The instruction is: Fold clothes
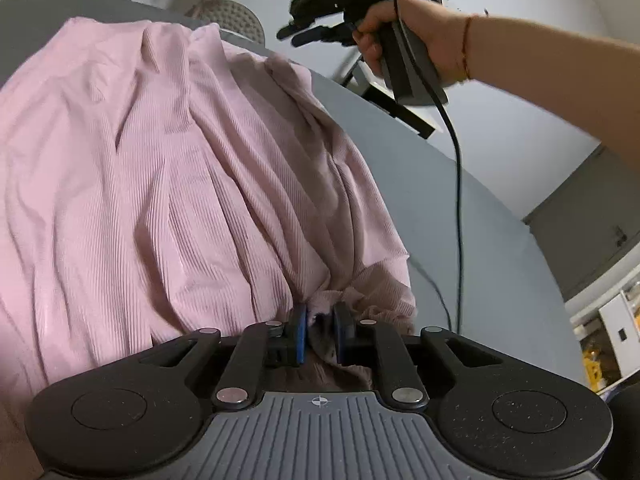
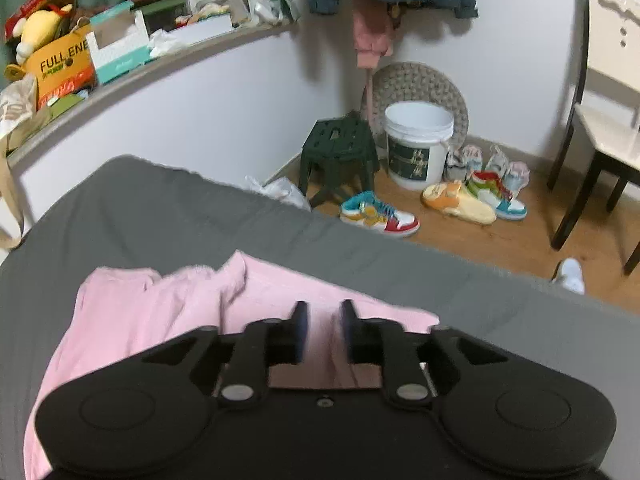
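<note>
Grey bed with a pink ribbed garment spread on it; wooden floor and white wall beyond

- Left tongs: blue pads pinching a gathered edge of the pink ribbed garment, bunched cloth caught between them. Ahead of and to the left of these tongs the garment runs away in long creases across the bed
- Right tongs: slightly parted, nothing between the pads, held above the garment; pink cloth shows through the gap. In the left wrist view the right tongs hang in the air ahead and to the right, clear of the cloth, gripped by a hand with a thin red bracelet; a black cable drops from the handle
- Garment, right wrist view: lies below and to the left of the right tongs, its far edge rumpled, bare grey bed beyond it
- Floor past the bed edge, ahead of the right tongs: dark green stool, white bucket just beside it, round woven mat leaning on the wall behind the bucket, several colourful sneakers
- Far right: dark-legged chair
- Upper left: cluttered shelf with an orange box and a yellow plush toy
</note>
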Demonstrator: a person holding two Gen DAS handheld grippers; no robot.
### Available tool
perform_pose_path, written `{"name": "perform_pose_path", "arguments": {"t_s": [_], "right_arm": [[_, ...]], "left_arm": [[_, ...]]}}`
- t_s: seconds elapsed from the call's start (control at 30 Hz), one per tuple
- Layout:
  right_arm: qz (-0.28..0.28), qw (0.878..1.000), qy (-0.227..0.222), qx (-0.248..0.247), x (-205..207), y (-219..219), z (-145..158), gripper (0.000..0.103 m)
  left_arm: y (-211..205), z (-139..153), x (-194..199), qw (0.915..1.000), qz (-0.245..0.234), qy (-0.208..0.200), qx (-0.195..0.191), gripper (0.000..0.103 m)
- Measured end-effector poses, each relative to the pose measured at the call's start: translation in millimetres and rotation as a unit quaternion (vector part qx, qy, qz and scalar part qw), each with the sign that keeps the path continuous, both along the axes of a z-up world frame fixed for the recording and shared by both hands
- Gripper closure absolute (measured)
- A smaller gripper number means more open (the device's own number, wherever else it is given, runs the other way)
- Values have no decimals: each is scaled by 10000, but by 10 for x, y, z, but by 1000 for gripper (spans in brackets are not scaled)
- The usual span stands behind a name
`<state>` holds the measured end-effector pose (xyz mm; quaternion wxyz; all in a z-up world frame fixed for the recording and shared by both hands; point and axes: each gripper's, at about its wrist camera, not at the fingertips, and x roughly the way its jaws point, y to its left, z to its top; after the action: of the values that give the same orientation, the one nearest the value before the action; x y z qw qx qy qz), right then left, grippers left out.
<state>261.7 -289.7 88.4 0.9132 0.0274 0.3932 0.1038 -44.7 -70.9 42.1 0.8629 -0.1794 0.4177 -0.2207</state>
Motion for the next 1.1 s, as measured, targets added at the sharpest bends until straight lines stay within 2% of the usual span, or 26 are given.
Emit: {"name": "perform_pose_path", "arguments": {"t_s": [0.13,0.23,0.33,0.37,0.53,0.63,0.8,0.87,0.97,1.1], "right_arm": [[-490,9978,324,-319,40,-184,-58,80],[-588,9965,477,-351,43,-262,-144,80],[-357,9978,526,-175,43,-219,-221,80],[-241,9983,493,-192,53,-172,-235,80],[233,9971,462,-559,100,127,-312,80],[212,9940,580,-905,149,252,-381,80],[-82,9934,696,-913,204,155,-418,96],[-106,9942,679,-825,192,101,-394,98],[-229,9961,606,-594,132,-57,-288,98],[-605,9951,512,-586,22,-444,-71,98]], "left_arm": [[22,39,-59,10000,3,9,34,89],[42,60,-72,10000,-19,-8,73,89],[-1,-3,-151,9998,-62,-76,157,89],[-37,-30,-60,9997,-78,-99,189,89],[-74,-24,-22,9994,-134,-166,277,89],[-89,-42,26,9993,-151,-172,284,89],[-105,-49,54,9992,-172,-184,306,89],[-114,-40,46,9991,-206,-196,315,89],[-194,-3,-13,9975,-509,-327,355,89],[-375,68,-169,9909,-1071,-637,510,89]]}}
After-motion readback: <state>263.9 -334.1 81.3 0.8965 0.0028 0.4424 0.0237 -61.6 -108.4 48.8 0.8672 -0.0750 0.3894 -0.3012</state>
